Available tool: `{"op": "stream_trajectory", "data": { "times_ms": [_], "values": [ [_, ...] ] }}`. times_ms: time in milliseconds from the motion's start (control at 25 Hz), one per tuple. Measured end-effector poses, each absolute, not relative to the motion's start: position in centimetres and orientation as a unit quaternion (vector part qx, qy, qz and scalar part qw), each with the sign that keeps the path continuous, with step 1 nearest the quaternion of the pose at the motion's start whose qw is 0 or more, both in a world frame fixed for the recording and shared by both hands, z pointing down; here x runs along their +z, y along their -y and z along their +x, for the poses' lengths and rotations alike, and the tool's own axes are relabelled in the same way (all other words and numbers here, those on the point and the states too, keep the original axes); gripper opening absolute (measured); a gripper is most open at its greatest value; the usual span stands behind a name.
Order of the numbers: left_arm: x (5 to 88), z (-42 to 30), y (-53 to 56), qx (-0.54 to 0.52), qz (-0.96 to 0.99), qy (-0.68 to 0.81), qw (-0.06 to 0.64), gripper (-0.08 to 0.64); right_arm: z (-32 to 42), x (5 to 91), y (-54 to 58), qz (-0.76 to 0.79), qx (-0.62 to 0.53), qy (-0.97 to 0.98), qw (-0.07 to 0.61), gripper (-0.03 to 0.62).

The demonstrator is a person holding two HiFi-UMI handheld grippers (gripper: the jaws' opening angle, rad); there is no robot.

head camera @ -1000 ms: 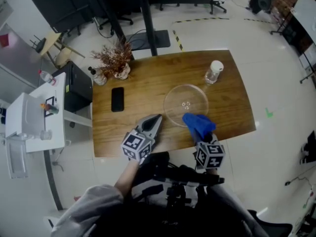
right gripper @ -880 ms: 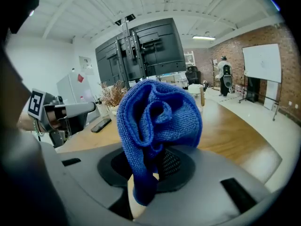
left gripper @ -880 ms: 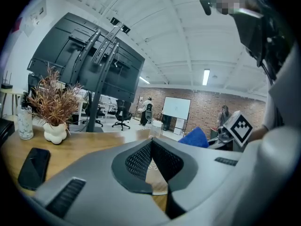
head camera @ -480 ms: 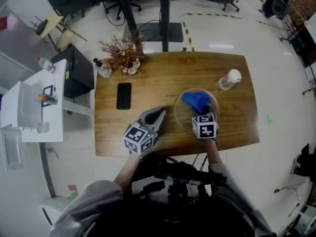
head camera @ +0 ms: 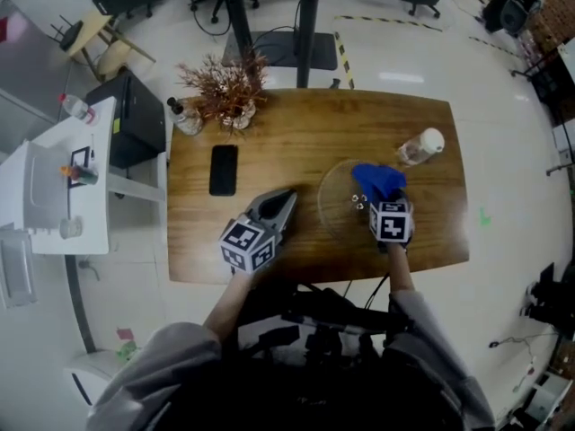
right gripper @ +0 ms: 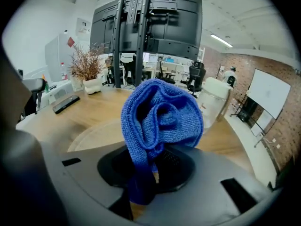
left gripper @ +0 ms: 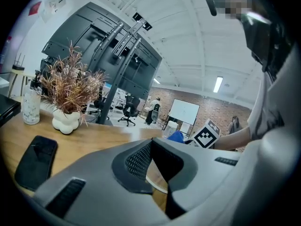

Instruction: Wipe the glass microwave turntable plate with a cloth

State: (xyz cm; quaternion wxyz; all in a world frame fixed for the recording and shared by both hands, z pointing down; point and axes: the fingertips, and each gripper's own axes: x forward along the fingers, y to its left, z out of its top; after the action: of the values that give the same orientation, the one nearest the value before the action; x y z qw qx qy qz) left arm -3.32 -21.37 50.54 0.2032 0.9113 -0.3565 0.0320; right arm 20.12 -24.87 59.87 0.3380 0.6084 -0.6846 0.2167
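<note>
The clear glass turntable plate lies flat on the wooden table, right of centre. My right gripper is shut on a bunched blue cloth that rests over the plate's far right part. The right gripper view shows the cloth bulging out of the jaws above the plate. My left gripper hovers just left of the plate, jaws shut with nothing in them. In the left gripper view its tips meet, and the cloth shows beyond them.
A black phone lies left of the plate. A dried plant in a white vase and a small bottle stand at the far left edge. A clear plastic bottle stands just beyond the cloth, at the far right.
The right gripper has carried the cloth from the plate's near edge onto the plate, then across to its far right part. The left gripper has hardly moved.
</note>
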Motion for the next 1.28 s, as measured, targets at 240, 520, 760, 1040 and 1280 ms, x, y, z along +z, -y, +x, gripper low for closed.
{"op": "stream_trajectory", "data": {
  "times_ms": [240, 520, 760, 1040, 1280],
  "values": [
    [50.8, -2.6, 21.4, 0.031, 0.914, 0.347, 0.209, 0.000, 25.6, 59.9, 22.5, 0.641, 0.235, 0.645, 0.343, 0.095],
    [50.7, -2.6, 21.0, 0.031, 0.915, 0.343, 0.210, 0.000, 17.2, 57.3, 23.1, 0.600, 0.204, 0.704, 0.320, 0.094],
    [50.5, -2.7, 20.6, 0.030, 0.916, 0.342, 0.208, 0.000, 6.8, 58.4, 22.7, 0.516, 0.204, 0.768, 0.320, 0.094],
    [50.5, -3.0, 20.7, 0.027, 0.915, 0.344, 0.207, 0.000, 7.2, 59.6, 22.3, 0.520, 0.201, 0.759, 0.337, 0.094],
    [50.5, -2.9, 20.8, 0.025, 0.916, 0.343, 0.209, 0.000, 14.1, 59.7, 21.4, 0.565, 0.208, 0.721, 0.343, 0.095]
  ]
}}
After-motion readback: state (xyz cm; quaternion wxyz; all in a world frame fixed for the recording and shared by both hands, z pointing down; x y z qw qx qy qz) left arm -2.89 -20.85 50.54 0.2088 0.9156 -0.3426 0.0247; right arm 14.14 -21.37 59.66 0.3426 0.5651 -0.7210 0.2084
